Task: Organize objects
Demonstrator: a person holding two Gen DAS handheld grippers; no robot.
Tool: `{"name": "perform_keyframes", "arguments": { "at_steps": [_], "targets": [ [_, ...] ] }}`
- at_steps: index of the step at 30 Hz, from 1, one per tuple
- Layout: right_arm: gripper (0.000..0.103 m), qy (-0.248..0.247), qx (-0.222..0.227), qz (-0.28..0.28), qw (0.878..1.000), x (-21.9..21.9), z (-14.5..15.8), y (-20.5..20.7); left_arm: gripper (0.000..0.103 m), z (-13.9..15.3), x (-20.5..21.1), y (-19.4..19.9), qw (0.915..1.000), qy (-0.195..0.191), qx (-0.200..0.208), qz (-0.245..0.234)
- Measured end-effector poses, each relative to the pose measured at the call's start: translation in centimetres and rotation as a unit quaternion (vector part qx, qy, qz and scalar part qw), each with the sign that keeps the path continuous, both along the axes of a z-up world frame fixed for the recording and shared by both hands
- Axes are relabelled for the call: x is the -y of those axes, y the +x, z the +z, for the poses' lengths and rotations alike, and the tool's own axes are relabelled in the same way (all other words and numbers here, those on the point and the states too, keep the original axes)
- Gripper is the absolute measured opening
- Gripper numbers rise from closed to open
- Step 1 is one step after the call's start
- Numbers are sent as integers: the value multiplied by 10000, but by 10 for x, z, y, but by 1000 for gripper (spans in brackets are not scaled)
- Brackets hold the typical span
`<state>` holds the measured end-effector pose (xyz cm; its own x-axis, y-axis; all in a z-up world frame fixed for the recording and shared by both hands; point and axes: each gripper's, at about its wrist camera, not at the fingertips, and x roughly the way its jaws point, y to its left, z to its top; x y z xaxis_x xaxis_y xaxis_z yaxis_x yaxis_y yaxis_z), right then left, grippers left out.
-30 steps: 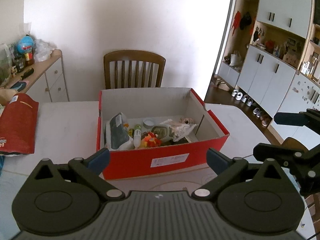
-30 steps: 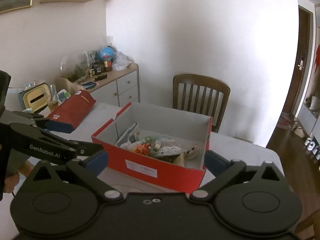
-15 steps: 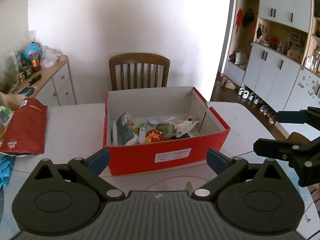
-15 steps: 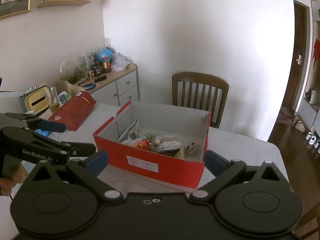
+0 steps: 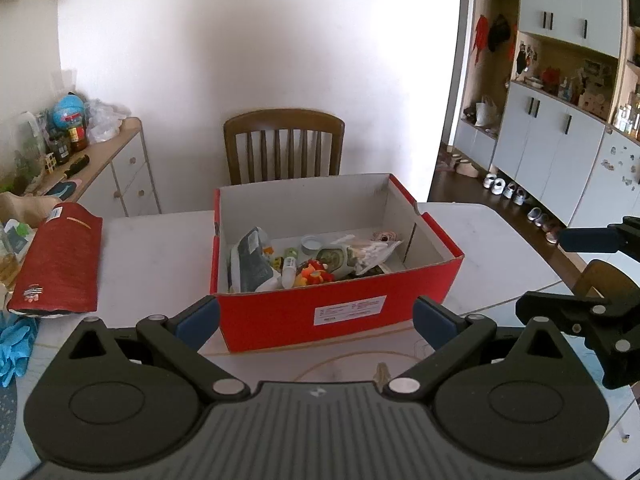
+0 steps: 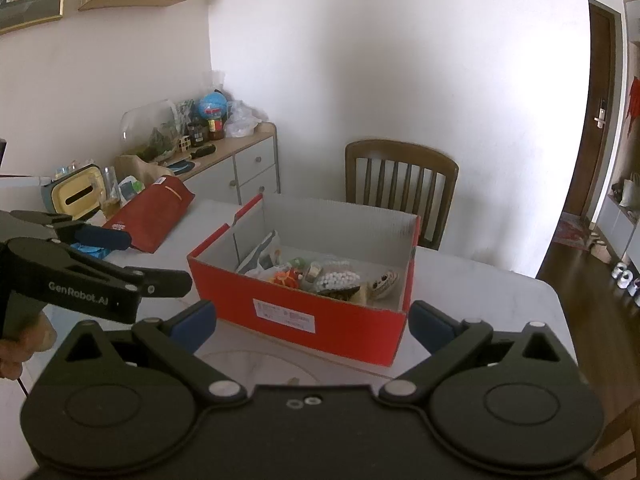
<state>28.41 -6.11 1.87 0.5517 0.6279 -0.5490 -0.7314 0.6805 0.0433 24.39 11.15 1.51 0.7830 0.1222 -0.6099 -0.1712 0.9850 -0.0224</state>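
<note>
both claws spread, empty: left gripper (image 5: 316, 316), right gripper (image 6: 312, 322) hover before open red cardboard box (image 5: 340, 308) holding jumbled small items, likely positioned for sorting.

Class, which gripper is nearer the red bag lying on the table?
Left. The left gripper is beside the red bag; the right gripper is beyond the red box's far side.

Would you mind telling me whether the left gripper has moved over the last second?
Yes. The left gripper has pulled back and risen: in its own view the red box and the chair behind it look smaller and sit farther off.
</note>
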Motion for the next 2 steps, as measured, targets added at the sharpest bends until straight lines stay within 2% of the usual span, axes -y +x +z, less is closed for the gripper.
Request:
{"name": "perform_keyframes", "arguments": {
  "at_steps": [2],
  "targets": [
    [102,-15,-20,-9,10000,1,-2,-1,103,0,0,0,10000,-3,-11,21]
  ]
}}
